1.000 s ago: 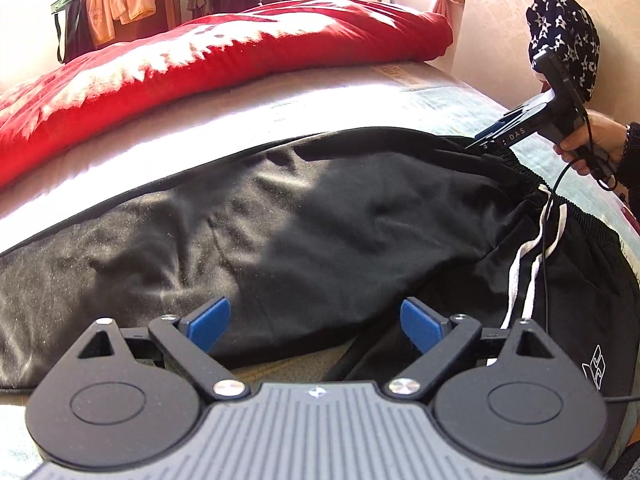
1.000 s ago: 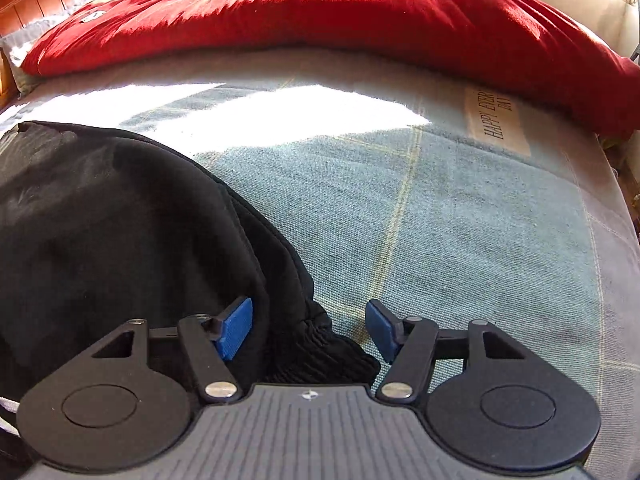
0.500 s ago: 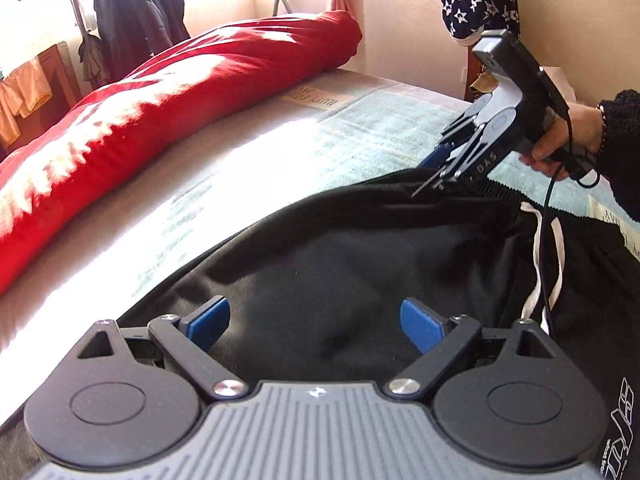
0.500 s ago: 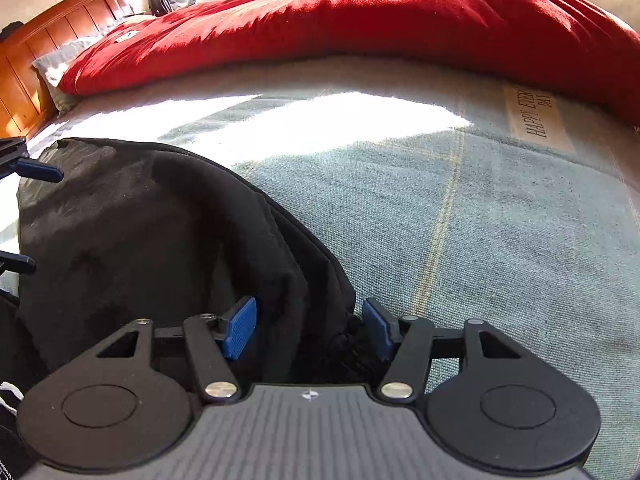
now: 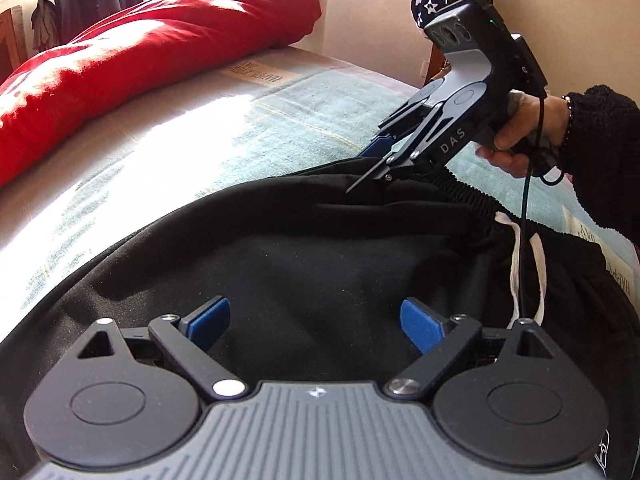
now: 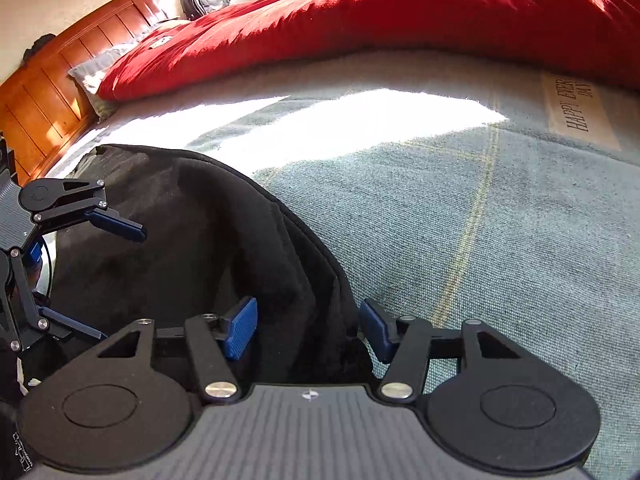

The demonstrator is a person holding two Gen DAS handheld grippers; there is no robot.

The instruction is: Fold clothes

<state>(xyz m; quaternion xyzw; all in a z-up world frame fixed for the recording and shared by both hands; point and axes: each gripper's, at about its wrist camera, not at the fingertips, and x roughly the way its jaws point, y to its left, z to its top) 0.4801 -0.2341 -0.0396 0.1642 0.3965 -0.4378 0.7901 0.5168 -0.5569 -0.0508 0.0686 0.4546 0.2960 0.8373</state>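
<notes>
— What have you got in front of you?

— A pair of black trousers (image 5: 320, 248), spread across the bed (image 6: 480, 220). The cloth is soft and matte, lumped into broad folds instead of lying flat. The ribbed elastic waistband (image 5: 472, 196) sits ahead and to the right of my left tool (image 5: 316, 322), with a white drawstring (image 5: 538, 264) hanging from it in a loop.

— And that left tool?

— Its jaws stand wide apart with nothing between the blue pads. It hangs over the middle of the trousers, black cloth filling everything beneath it; I can't tell whether it touches.

— The right one?

— My right tool (image 6: 308, 330) is at the far edge of the trousers, by the waistband. A thick fold of black cloth runs up between its pads. The jaws have just been closing around that fold, but there are gaps at the pads, so I wouldn't say they pinch it. Seen from the left tool, its fingers (image 5: 384, 148) dip onto the bunched edge, and my hand (image 5: 520, 136) grips the handle behind.

— What else is around?

— Beyond the trousers, to the right of my right tool, the bed cover is pale blue-green with thin yellow lines, sun falling on it. A red quilt (image 6: 400, 28) is heaped along the far side.
</notes>
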